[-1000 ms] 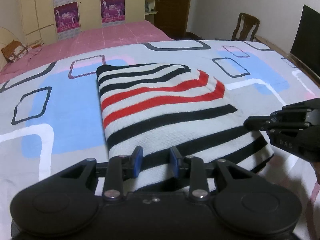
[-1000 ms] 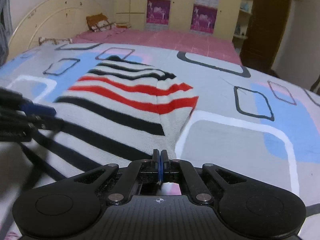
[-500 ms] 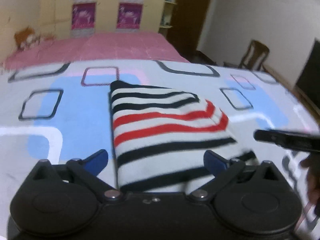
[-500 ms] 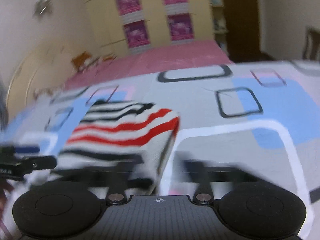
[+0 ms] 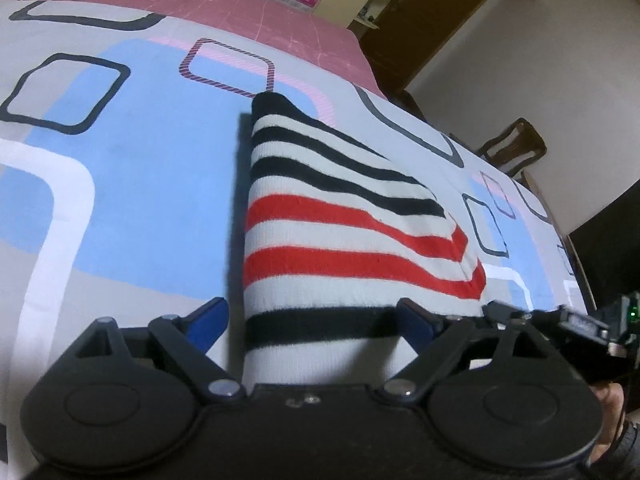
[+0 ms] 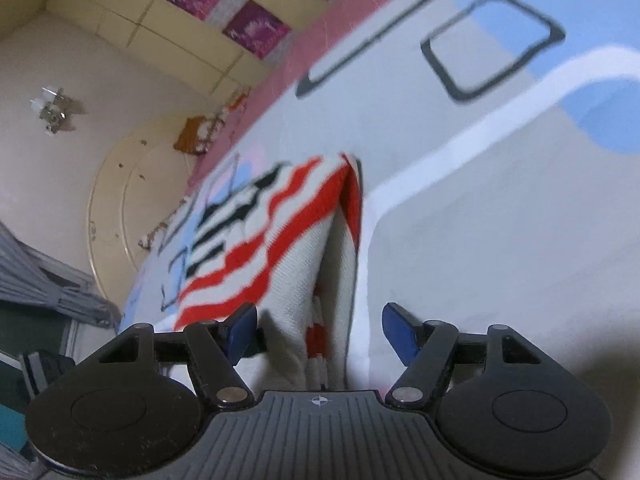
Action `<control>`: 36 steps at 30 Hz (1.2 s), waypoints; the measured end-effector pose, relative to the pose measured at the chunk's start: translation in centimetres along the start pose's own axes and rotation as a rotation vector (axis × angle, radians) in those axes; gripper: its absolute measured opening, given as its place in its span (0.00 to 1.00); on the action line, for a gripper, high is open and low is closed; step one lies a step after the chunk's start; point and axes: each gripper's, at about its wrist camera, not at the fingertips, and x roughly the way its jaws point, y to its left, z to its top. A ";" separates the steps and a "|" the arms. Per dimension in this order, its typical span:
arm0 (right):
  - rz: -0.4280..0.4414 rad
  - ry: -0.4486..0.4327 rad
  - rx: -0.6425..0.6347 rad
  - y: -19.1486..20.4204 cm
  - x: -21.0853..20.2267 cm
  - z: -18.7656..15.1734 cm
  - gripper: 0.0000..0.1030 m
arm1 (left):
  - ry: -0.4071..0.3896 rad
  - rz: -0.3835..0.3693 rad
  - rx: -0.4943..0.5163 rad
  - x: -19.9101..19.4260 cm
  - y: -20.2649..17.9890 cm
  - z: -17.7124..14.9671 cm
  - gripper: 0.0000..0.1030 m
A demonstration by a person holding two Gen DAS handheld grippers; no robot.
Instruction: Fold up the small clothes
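Domestic bedroom. A bed (image 5: 120,152) covered by a sheet printed with blue, grey and white rounded squares extended ahead of the tongs; a pink bedspread (image 5: 240,4) lay beyond it, toward a curved cream headboard (image 6: 132,200). Behind the bed stood yellow wardrobe doors (image 6: 168,28) bearing purple posters (image 6: 256,28). A dark wooden door (image 5: 424,28), a wooden chair (image 5: 512,152) against the white wall, and a ceiling lamp (image 6: 54,106) completed the furnishing.
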 end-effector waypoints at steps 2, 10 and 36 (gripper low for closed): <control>0.012 -0.001 0.017 0.0 0.4 -0.2 0.61 | 0.006 -0.007 0.003 0.4 -0.1 0.2 0.85; 0.000 0.030 -0.014 1.3 1.9 0.0 0.59 | 0.048 -0.010 0.027 1.8 -0.5 1.1 0.83; -0.298 -0.147 -0.437 15.2 2.0 -7.4 0.30 | -0.039 -0.004 0.361 -4.8 -2.9 0.5 0.50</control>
